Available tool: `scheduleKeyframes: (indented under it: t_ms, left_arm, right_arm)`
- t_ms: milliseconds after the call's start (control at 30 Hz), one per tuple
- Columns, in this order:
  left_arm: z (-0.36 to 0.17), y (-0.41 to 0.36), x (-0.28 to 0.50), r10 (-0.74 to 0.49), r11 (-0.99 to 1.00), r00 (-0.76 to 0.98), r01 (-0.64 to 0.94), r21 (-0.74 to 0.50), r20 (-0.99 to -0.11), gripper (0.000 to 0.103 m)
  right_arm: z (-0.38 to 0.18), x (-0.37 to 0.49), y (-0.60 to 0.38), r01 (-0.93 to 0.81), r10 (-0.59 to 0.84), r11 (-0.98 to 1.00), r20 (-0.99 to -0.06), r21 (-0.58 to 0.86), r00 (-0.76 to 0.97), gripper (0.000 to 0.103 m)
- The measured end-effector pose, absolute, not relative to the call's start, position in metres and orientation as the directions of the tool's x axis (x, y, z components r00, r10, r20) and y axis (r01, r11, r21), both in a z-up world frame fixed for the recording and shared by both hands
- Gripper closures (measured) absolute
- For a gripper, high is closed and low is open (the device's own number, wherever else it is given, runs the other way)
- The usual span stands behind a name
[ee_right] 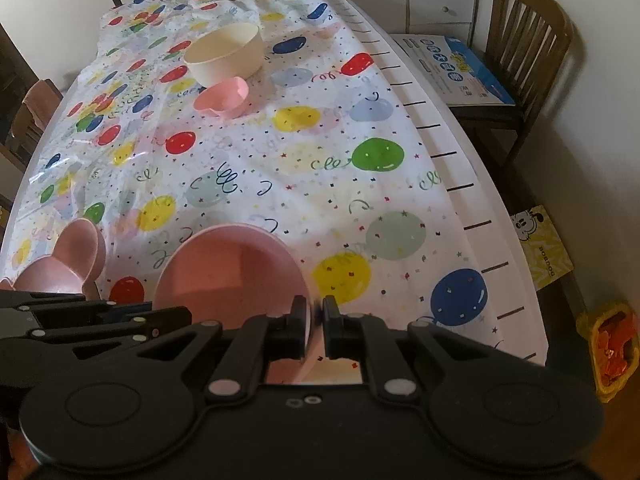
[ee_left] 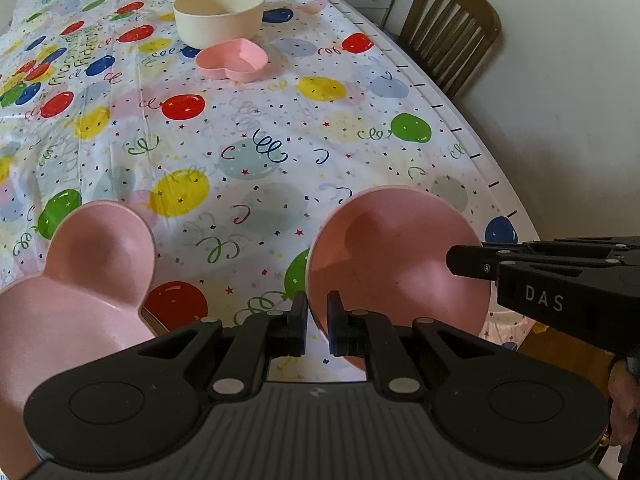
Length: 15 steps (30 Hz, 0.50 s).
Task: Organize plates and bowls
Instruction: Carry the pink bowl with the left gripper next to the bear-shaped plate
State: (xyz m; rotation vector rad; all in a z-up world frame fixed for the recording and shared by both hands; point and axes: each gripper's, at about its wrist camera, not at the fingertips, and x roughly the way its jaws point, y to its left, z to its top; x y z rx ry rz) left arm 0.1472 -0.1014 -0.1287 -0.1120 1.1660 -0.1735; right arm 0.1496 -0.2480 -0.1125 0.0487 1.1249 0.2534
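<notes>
Bowl (ee_left: 400,264) held at its rim from both sides: left gripper (ee_left: 317,322) and right gripper (ee_right: 316,326) are each clamped on the pink wall near the table's front edge. Beside it lies an eared plate (ee_left: 80,280). Far up the cloth (ee_left: 280,152) sit a cream bowl (ee_left: 219,14) and heart dish (ee_left: 232,59), touching but unstacked. Nothing looks nested yet; I'd say sorting has barely begun.

Colours: round bowl (ee_left: 396,256) pink, eared plate (ee_left: 80,280) pink, heart dish (ee_left: 232,60) lighter pink, deep bowl (ee_left: 219,14) cream, tablecloth (ee_left: 280,152) white with red/yellow/blue/green balloons plus confetti, grippers black.
</notes>
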Motion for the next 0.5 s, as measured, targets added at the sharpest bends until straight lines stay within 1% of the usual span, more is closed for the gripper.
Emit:
scheduleKeyframes:
  t_ms: [100, 367, 500]
  left_arm:
    - [-0.129, -0.101, 0.148, -0.196, 0.981, 0.379, 0.079, -0.179, -0.904, 0.094]
    - [-0.122, -0.099, 0.146, -0.200, 0.980, 0.389, 0.086, -0.181, -0.899, 0.094]
    - [-0.112, -0.097, 0.142, -0.194, 0.981, 0.413, 0.092, -0.172, -0.890, 0.094]
  right_arm:
    - [-0.114, 0.151, -0.248, -0.171, 0.227, 0.970, -0.887, 0.171, 0.402, 0.095]
    - [-0.111, 0.152, -0.247, -0.169, 0.235, 0.969, -0.886, 0.181, 0.399, 0.084]
    - [-0.105, 0.150, -0.249, -0.164, 0.234, 0.970, -0.879, 0.180, 0.415, 0.082]
